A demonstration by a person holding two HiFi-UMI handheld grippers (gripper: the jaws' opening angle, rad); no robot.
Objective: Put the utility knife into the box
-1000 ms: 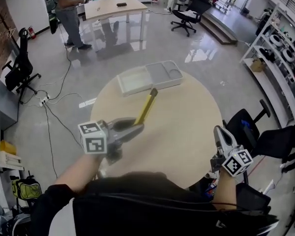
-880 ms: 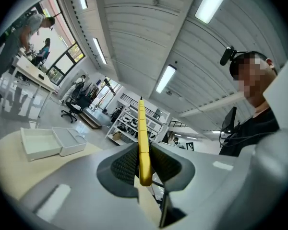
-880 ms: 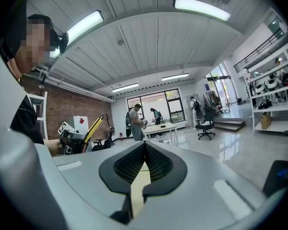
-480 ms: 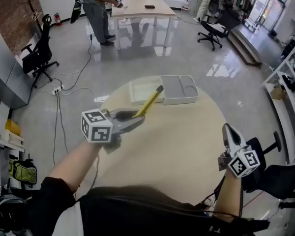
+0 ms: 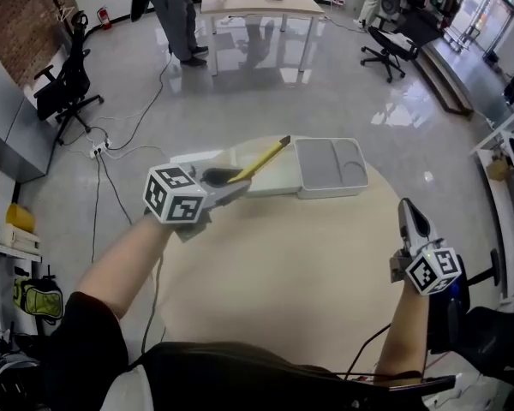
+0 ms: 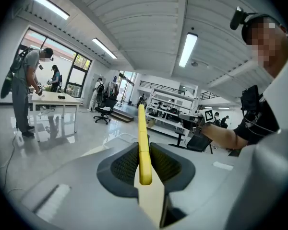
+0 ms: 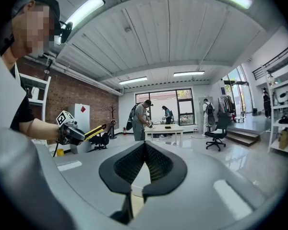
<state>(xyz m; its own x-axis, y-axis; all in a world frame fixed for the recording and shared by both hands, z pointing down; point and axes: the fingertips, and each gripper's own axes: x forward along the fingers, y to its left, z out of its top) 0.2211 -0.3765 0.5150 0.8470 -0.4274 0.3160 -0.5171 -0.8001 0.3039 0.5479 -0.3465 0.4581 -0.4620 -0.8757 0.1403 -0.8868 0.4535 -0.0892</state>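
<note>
Yellow utility knife [image 5: 259, 160] slants up over the white box [image 5: 274, 187] at the far edge of the counter [image 5: 283, 272], its tail pinched between the jaws of my left gripper [image 5: 238, 184]. My right gripper [image 5: 409, 208], jaws pressed together on nothing, hangs well apart.

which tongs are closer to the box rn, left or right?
Left. Left tongs, gripping the utility knife, hang at the box's near-left side. Right tongs, shut and empty, are off near the table's right edge, apart from it.
</note>
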